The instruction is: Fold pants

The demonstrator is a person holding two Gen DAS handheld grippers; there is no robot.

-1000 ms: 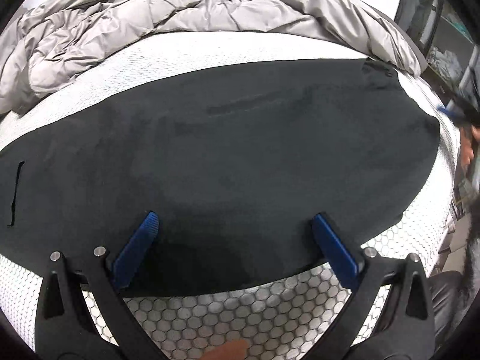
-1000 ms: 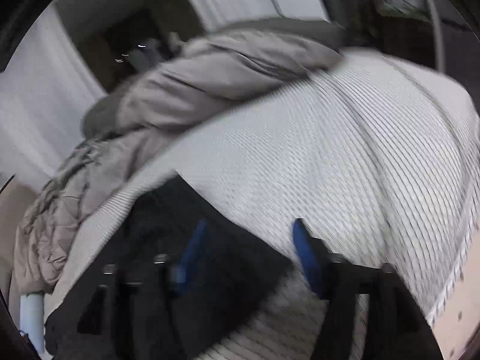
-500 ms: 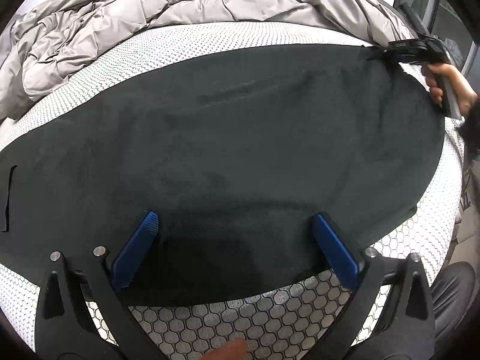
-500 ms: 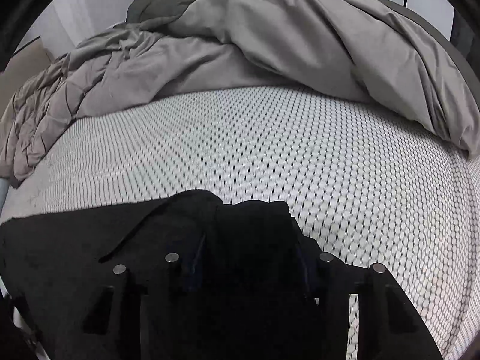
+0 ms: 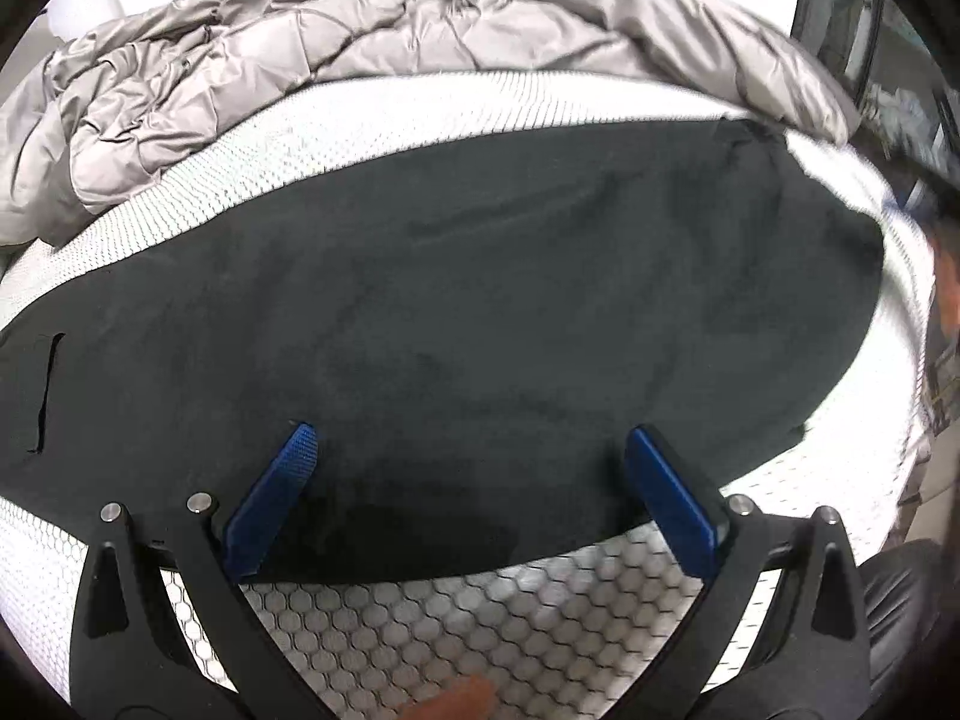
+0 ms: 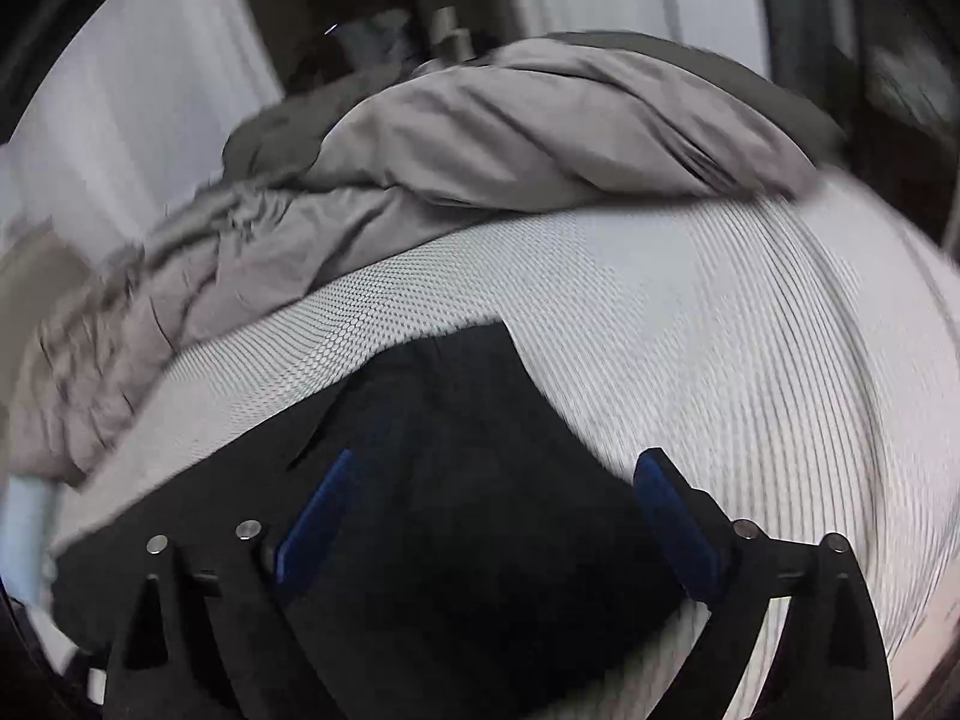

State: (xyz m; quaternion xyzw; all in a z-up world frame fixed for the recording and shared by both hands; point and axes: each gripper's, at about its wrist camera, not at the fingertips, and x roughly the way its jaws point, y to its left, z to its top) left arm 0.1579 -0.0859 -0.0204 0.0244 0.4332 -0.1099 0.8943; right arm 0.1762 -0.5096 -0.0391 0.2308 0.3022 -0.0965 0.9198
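Note:
Black pants lie spread flat across the white mesh mattress, with a pocket slit at the far left. My left gripper hovers open over their near edge, blue pads wide apart, nothing pinched. In the right wrist view, which is blurred, a corner of the pants lies on the mattress. My right gripper stands over that corner with its jaws opening wide; the cloth lies below and between them, and the pads do not press on it.
A crumpled grey quilt is heaped along the far side of the bed, also seen as the grey quilt. The mattress edge drops off at the right, where a person's blurred hand shows.
Half a second ago the right gripper was shut on the pants' far corner; it has let go, opened wide and pulled back. The left gripper has stayed open over the near edge.

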